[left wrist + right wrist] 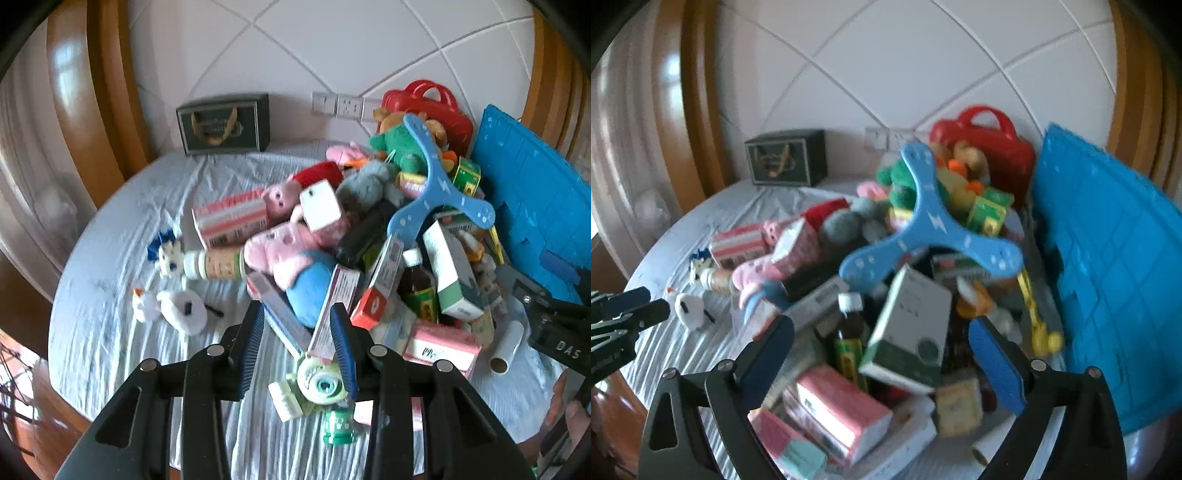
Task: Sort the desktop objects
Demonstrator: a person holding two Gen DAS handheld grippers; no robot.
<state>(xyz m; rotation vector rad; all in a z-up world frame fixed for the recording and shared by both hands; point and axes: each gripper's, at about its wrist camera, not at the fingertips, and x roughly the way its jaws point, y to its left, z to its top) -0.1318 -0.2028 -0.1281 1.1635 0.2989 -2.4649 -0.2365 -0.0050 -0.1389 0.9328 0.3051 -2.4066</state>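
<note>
The left gripper (pixel 301 332) stands part open above a one-eyed green toy (pixel 321 382) on the bench (pixel 110 258), its pads touching nothing clearly. The right gripper (pixel 882 354) is spread wide over a green-and-white box (pixel 908 328) and brown bottle (pixel 851 332) in the heap, grasping nothing. A blue boomerang (pixel 932 225) tops the pile, beside a blue basket (pixel 1108 277).
</note>
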